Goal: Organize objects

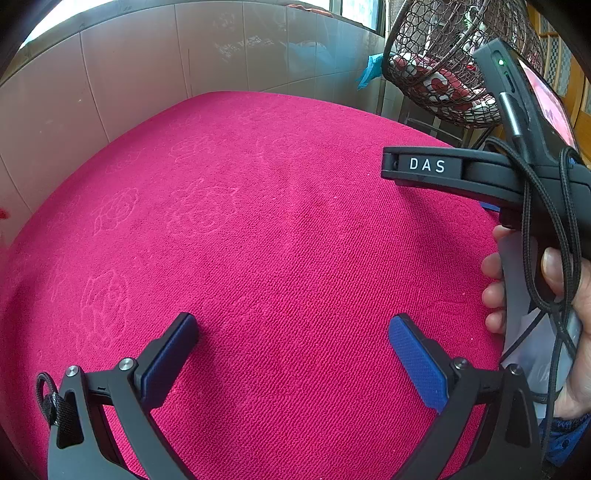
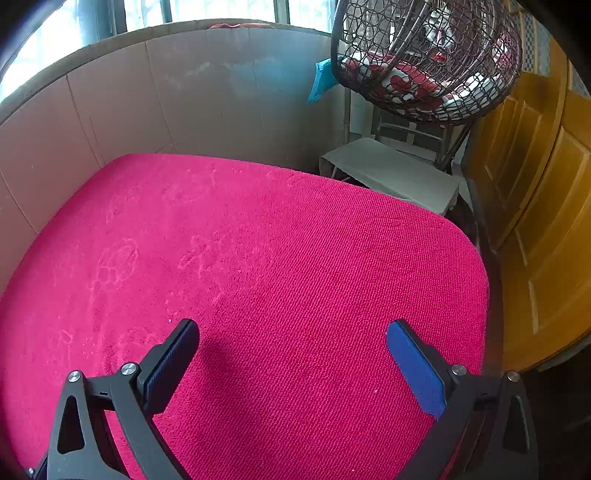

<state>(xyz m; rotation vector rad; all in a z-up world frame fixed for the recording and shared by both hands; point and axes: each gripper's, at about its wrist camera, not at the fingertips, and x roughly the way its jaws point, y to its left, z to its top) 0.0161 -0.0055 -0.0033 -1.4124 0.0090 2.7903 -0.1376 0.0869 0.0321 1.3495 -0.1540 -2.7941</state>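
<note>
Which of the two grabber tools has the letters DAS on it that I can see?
The right gripper, seen side-on at the left wrist view's right edge, held in a hand. Its black finger shows white DAS lettering. The left gripper shows only blue pads, without lettering.

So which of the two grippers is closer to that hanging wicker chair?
Right. The right gripper hovers by the pink cloth's edge facing the wicker chair; the left gripper sits further left, beyond it.

A home, likely a balcony room: a pink towel (image 2: 258,277) covers the worktop, a wicker hanging chair (image 2: 424,55) with cushion far right, wooden doors (image 2: 535,203) beside it, windows (image 2: 207,9) behind.
</note>
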